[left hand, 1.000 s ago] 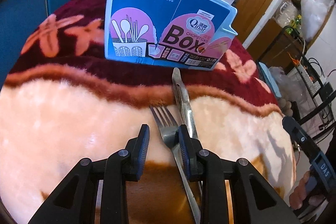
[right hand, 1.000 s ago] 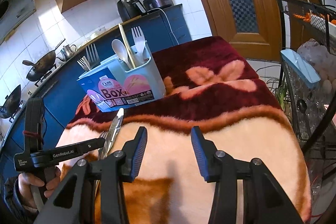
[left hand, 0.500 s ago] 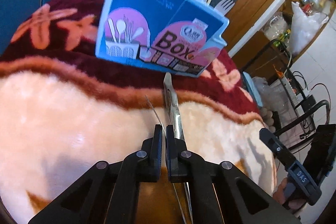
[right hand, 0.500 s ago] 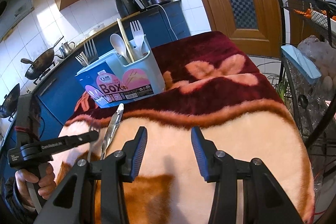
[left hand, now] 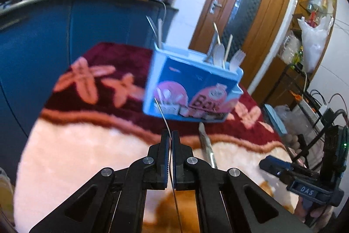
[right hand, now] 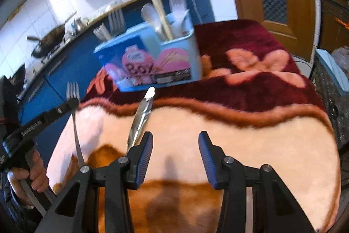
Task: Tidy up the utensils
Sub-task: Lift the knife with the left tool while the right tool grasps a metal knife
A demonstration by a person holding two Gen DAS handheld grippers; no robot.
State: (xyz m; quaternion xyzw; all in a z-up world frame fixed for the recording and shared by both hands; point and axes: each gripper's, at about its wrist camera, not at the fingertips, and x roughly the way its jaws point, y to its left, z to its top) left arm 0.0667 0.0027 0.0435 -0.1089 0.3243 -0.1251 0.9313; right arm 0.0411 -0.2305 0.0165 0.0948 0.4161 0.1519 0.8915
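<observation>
The fork (right hand: 73, 102) and tongs (right hand: 141, 115) are bright, polished metal. The blanket (right hand: 218, 137) is thick, fuzzy plush cloth. The box (left hand: 192, 88) looks like smooth plastic with a glossy printed paper wrap. The door (left hand: 244, 6) is varnished wood with patterned glass. The pads (right hand: 205, 158) are ribbed, matt blue.

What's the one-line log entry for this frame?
left gripper: shut on fork, lifted off blanket | right gripper: open, empty | knife: on blanket | utensil box: upright
</observation>
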